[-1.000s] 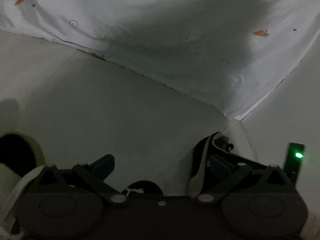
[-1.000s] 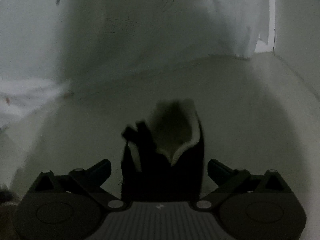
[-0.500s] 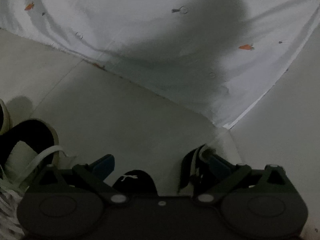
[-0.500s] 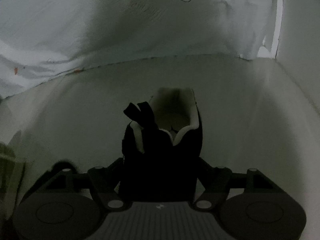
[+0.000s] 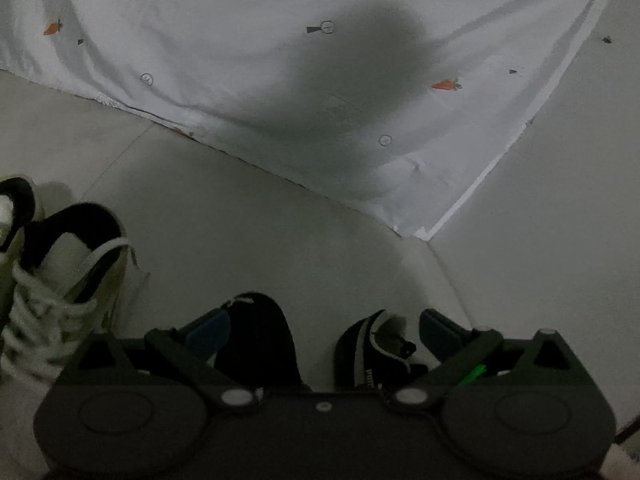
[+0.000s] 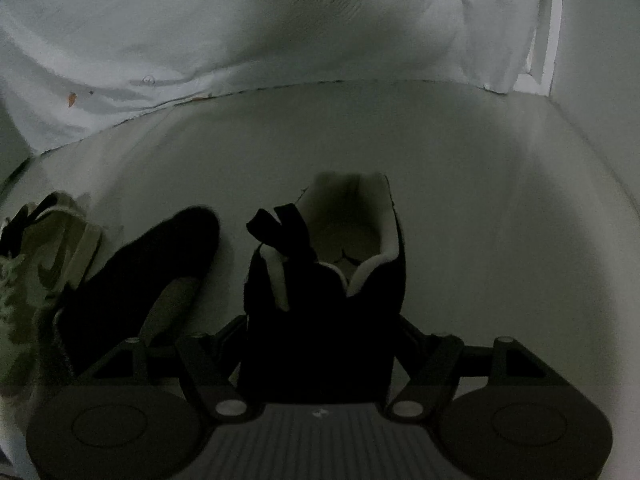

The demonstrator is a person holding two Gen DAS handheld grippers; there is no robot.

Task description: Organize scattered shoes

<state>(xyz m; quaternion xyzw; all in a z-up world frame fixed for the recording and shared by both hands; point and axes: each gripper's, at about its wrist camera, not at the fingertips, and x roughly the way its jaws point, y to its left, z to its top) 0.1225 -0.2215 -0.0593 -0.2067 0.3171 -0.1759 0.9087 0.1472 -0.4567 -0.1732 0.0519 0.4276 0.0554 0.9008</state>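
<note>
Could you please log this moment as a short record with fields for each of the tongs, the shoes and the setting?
right tongs: shut on the black shoe, heel end with pale lining facing away
left tongs: open, holding nothing
second black shoe: on the floor, left of the held one
pale laced sneaker: farthest left
floor: pale tiles
sheet: white, carrot print, hanging behind
</note>
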